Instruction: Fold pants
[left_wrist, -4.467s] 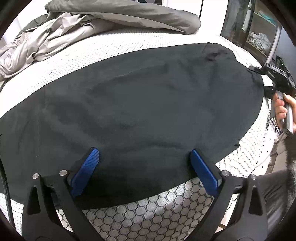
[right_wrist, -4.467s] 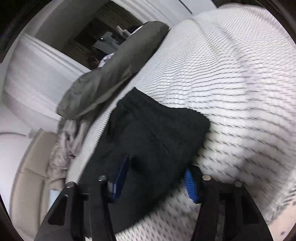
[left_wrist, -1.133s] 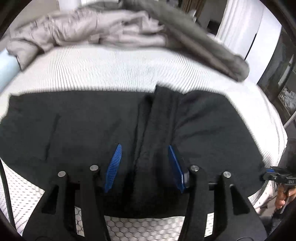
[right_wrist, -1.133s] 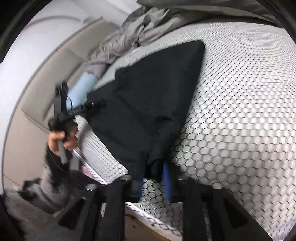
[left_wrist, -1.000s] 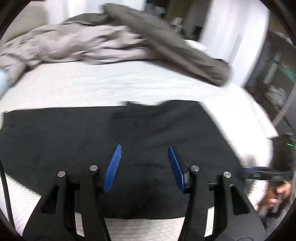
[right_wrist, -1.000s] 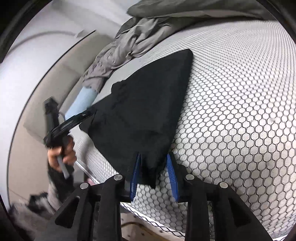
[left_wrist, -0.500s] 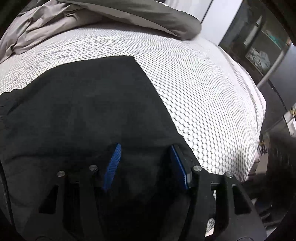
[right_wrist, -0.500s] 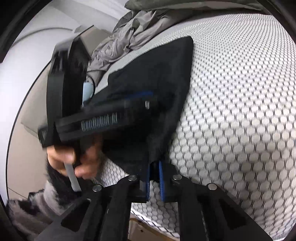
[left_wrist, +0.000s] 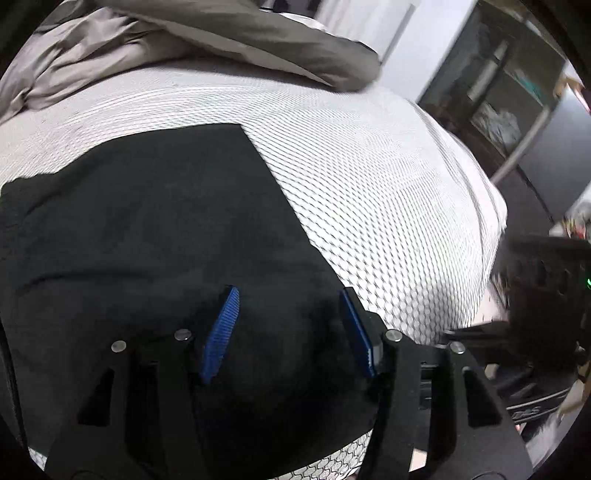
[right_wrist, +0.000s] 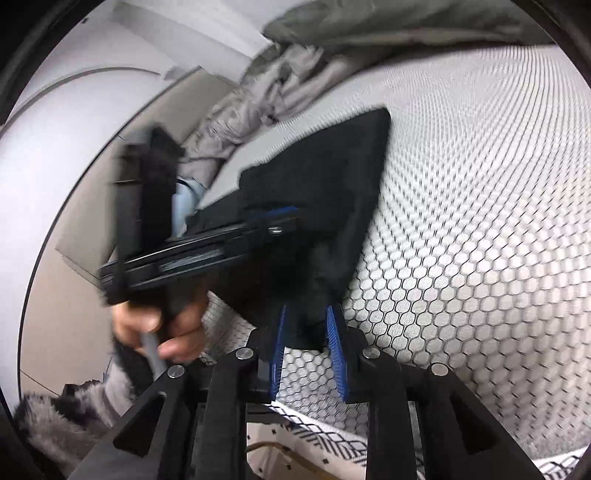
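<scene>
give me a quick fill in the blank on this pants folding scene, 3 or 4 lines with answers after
1. The pants on the bed are ____ in colour.
2. The mattress cover has a ____ pattern.
3. The ribbed pads on each claw are ____.
4. The crumpled duvet at the far side of the bed is ____.

Missing words: black; honeycomb; blue; grey
</scene>
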